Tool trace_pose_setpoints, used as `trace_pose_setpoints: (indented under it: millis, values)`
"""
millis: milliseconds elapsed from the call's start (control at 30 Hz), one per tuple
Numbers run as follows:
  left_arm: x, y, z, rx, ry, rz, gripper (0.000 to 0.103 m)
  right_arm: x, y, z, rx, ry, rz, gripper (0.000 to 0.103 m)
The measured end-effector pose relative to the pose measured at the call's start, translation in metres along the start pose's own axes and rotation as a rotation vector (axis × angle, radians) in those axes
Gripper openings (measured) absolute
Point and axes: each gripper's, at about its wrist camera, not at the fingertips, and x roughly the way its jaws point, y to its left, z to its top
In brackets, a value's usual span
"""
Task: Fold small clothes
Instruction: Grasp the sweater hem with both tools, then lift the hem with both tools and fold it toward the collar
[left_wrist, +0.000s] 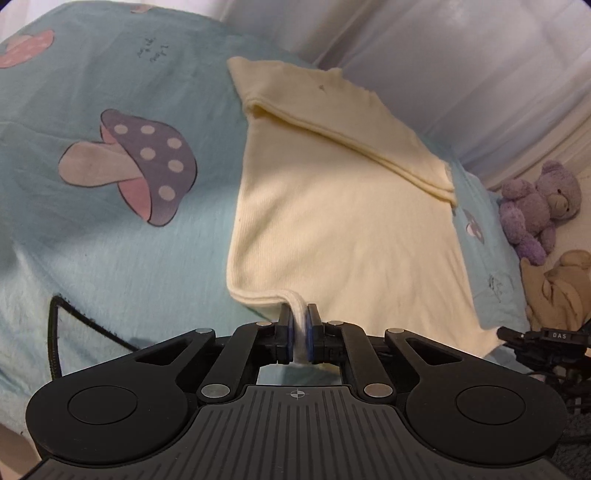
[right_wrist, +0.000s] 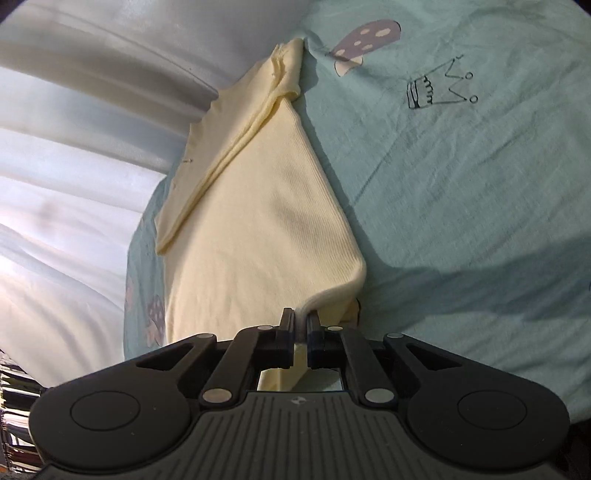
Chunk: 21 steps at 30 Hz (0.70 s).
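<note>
A pale yellow garment (left_wrist: 332, 221) lies spread on a teal mushroom-print bedsheet (left_wrist: 92, 240), its far part folded over into a doubled band. The left gripper (left_wrist: 299, 325) pinches the garment's near edge, cloth bunched between its blue pads. Right of the cloth sit a purple teddy bear (left_wrist: 535, 206) and a beige plush toy (left_wrist: 557, 284). The right gripper (right_wrist: 301, 325) clamps the garment's (right_wrist: 266, 221) near corner, lifted off the sheet (right_wrist: 461, 184).

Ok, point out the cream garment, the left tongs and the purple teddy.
cream garment (left_wrist: 332, 229), left wrist view, flat middle panel.
left tongs (left_wrist: 300, 325), left wrist view, pinched hem between tips.
purple teddy (left_wrist: 532, 210), left wrist view, belly.
</note>
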Motion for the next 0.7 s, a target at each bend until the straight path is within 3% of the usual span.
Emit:
trace_pose_setpoints:
  millis: [200, 333, 533, 600, 667, 700]
  values:
    - [0.005, -0.012, 0.052, 0.032, -0.204, 0.010, 0.009, 0.016, 0.036, 0.042, -0.105, -0.139, 0.064, 0.005]
    - [0.031, -0.017, 0.081, 0.046, -0.314, 0.081, 0.009, 0.045, 0.061, 0.071, -0.214, -0.204, -0.002, 0.005]
    - [0.075, -0.009, 0.090, 0.036, -0.312, 0.231, 0.011, 0.086, 0.096, 0.084, -0.438, -0.306, -0.238, 0.007]
    - [0.072, -0.004, 0.086, 0.076, -0.324, 0.208, 0.026, 0.086, 0.098, 0.083, -0.479, -0.327, -0.248, 0.016]
    - [0.072, 0.000, 0.082, 0.119, -0.304, 0.191, 0.035, 0.087, 0.095, 0.082, -0.526, -0.319, -0.268, 0.032]
    - [0.075, 0.002, 0.082, 0.134, -0.289, 0.194, 0.036, 0.089, 0.094, 0.082, -0.547, -0.298, -0.285, 0.033]
